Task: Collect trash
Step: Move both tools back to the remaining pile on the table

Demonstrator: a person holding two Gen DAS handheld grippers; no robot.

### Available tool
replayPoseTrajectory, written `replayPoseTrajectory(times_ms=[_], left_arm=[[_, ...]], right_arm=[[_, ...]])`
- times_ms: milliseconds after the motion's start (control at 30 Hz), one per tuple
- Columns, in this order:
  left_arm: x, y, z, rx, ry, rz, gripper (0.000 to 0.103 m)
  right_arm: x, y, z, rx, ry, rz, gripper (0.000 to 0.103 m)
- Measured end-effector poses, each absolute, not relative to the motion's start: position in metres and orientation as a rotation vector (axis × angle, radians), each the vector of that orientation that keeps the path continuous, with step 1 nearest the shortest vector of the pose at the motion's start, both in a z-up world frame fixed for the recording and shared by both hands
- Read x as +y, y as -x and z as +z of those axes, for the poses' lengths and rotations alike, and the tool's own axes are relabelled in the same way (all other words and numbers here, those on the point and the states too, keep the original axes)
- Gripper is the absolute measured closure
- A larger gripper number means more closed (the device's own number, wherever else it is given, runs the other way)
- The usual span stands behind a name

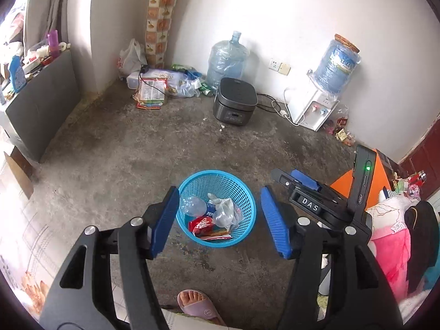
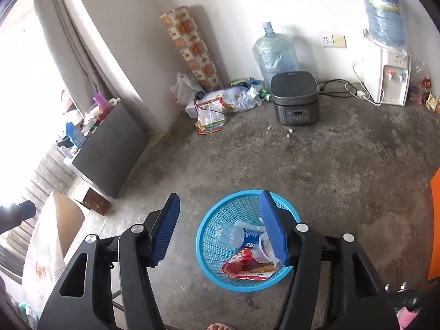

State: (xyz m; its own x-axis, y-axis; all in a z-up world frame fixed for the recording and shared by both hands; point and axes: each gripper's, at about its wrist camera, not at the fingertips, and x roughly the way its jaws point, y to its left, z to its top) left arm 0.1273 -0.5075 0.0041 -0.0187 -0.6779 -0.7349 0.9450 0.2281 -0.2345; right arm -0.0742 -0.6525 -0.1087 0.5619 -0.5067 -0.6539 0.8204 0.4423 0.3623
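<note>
Trash fills the bottom of the blue mesh basket (image 1: pixel 217 209) that stands on the bare concrete floor (image 1: pixel 137 151) right below you. From your left wrist camera, you see a crushed clear Pepsi bottle (image 1: pixel 196 206), a crumpled clear plastic bag (image 1: pixel 225 210) and a red wrapper (image 1: pixel 202 224) lying together inside it. Your left gripper (image 1: pixel 220 221) hangs above the basket with its blue pads (image 1: pixel 165 222) spread wide and nothing between them. Your right gripper (image 1: pixel 302 181) shows at the right of this view, beside the basket; its pads also stand apart. Farther off, a dark rice cooker (image 1: pixel 235 104) sits on the floor near the wall, with a water jug (image 1: pixel 227 60) behind it and a white water dispenser (image 1: pixel 313 107) to its right. A pile of loose packets and plastic (image 1: pixel 165 88) lies in the corner. Your sandalled foot (image 1: pixel 196 305) shows at the bottom edge.

From your right wrist camera, the basket (image 2: pixel 209 236) sits under the right-hand pad (image 2: pixel 272 228), which covers part of its rim. The bottle (image 2: pixel 242 238) and red wrapper (image 2: pixel 239 266) are visible inside. Your right gripper (image 2: pixel 220 229) is spread open and empty. The cooker (image 2: pixel 294 97), jug (image 2: pixel 275 52) and dispenser (image 2: pixel 387 77) line the far wall.
</note>
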Motion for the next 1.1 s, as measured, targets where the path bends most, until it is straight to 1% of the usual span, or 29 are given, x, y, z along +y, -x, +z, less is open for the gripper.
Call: replayPoseTrajectory(times_ms=[33, 67, 133, 167, 233, 300, 467, 667, 933, 1100], left_arm=[[-0.489, -0.131, 0.017, 0.846, -0.362, -1.327, 0.036], [-0.47, -0.134, 0.032, 0.811, -0.339, -1.308, 0.034], [-0.43, -0.14, 0.057, 0.736, -0.299, -1.254, 0.023], [-0.41, -0.142, 0.068, 0.7, -0.279, -1.224, 0.021], [-0.369, -0.148, 0.088, 0.635, -0.249, -1.15, 0.017], [-0.33, -0.155, 0.103, 0.592, -0.23, -1.057, 0.013], [-0.229, -0.172, 0.125, 0.55, -0.119, -0.829, 0.011], [-0.113, -0.187, 0.128, 0.54, -0.001, -0.639, 0.011], [0.013, -0.178, 0.115, 0.531, 0.076, -0.431, 0.011], [0.068, -0.176, 0.095, 0.556, 0.134, -0.345, 0.011]], right_arm=[[-0.64, 0.072, -0.096, 0.482, -0.684, -0.847, 0.036], [-0.627, 0.07, -0.084, 0.469, -0.647, -0.829, 0.034], [-0.601, 0.067, -0.061, 0.444, -0.579, -0.798, 0.027], [-0.588, 0.065, -0.051, 0.431, -0.547, -0.784, 0.024], [-0.562, 0.063, -0.032, 0.395, -0.493, -0.75, 0.013], [-0.537, 0.06, -0.016, 0.364, -0.449, -0.719, 0.007], [-0.481, 0.039, 0.009, 0.356, -0.367, -0.618, 0.007], [-0.412, 0.005, 0.024, 0.424, -0.35, -0.368, 0.007], [-0.346, -0.023, 0.012, 0.58, -0.46, -0.014, 0.007], [-0.31, -0.035, 0.003, 0.661, -0.504, 0.119, 0.007]])
